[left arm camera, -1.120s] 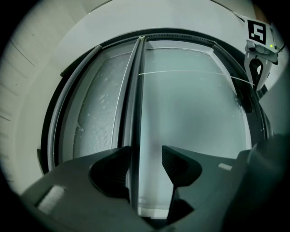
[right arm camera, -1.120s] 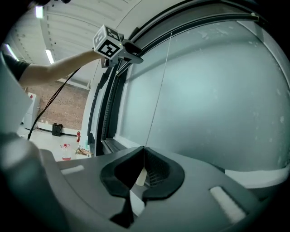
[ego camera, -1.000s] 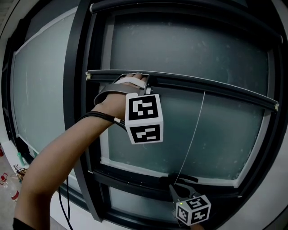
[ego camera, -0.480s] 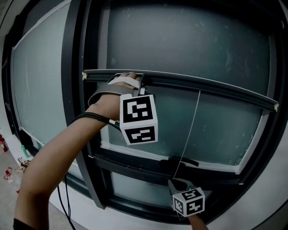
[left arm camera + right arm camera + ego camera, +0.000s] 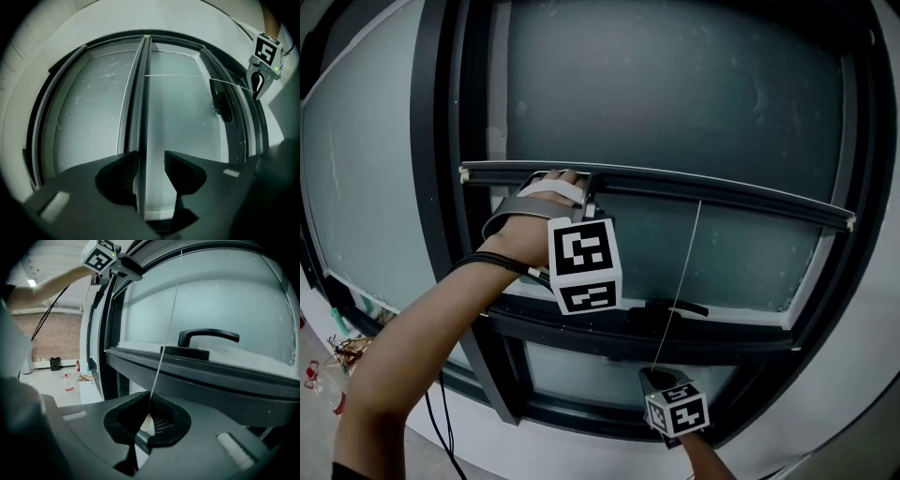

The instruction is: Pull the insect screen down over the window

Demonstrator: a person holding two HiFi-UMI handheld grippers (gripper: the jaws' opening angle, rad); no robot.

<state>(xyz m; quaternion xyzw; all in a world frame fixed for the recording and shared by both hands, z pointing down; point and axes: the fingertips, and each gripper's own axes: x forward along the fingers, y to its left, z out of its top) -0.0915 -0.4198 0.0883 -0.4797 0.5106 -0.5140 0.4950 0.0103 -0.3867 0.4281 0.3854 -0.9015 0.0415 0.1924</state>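
The insect screen (image 5: 675, 84) covers the upper pane. Its pull bar (image 5: 741, 201) lies across the window from 9 to 3 o'clock, a little above the middle of the head view. We judge the bar light and stiff and the mesh soft and easy to tear, so we take hold of the bar, never the mesh.

The left gripper (image 5: 151, 168) straddles the bar near its 9 o'clock end with its jaws about half apart. The mesh-side pad touches the bar, while a sliver of glass shows beside the other pad. The right gripper (image 5: 149, 420), at 6 o'clock, is pinched tight on the pull cord (image 5: 680, 281), which looks thin and likely slippery.

Pulling at 1 end may tilt the bar between the sides of the window frame (image 5: 436, 112), so the cord should share the load. Below the bar we have bare glass down to the cross rail (image 5: 750, 345). The window handle (image 5: 673, 307) juts out at 6 o'clock, right in the cord's line.
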